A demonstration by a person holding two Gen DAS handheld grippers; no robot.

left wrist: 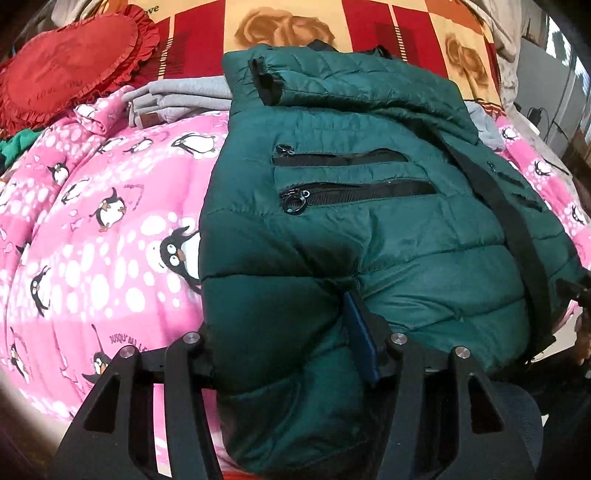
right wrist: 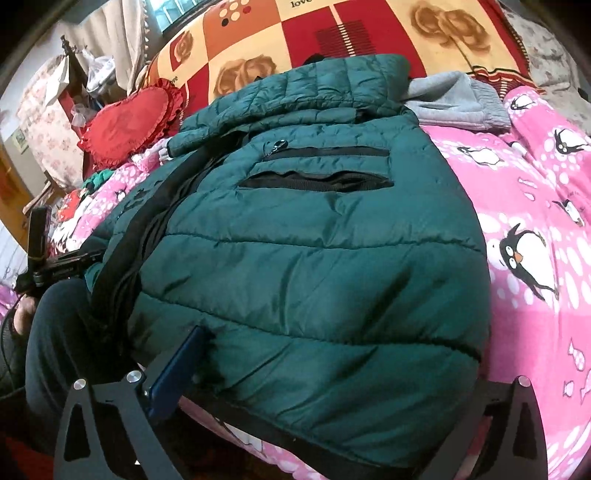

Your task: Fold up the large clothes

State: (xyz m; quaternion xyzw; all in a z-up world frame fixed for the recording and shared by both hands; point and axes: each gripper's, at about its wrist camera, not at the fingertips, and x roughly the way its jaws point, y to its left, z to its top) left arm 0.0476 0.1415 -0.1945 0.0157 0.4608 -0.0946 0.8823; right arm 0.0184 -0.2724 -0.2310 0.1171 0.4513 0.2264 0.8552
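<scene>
The left claw (left wrist: 284, 350) stands about half open with a thick fold of the green puffer jacket's (left wrist: 369, 229) near hem bunched between its fingers; its blue pad (left wrist: 360, 339) presses into the fabric, though the other finger is hidden under the fold, so a firm grip cannot be confirmed. The right claw (right wrist: 332, 398) is spread as wide as it goes, straddling the jacket's near edge, with one blue pad (right wrist: 177, 369) touching the hem and the far finger clear of the cloth. Beneath both claws lies the bed, covered by a pink penguin blanket (left wrist: 110, 240). The jacket lies on the blanket straight ahead of the claws, front up, its sleeve folded across the top. Beyond it sits a red-and-cream patterned cushion (right wrist: 332, 33). A grey garment (left wrist: 177, 98) lies just behind the jacket. A red frilled heart pillow (left wrist: 66, 62) lies ahead and left of the left claw. Two black zip pockets (left wrist: 351, 177) cross the jacket's chest.
</scene>
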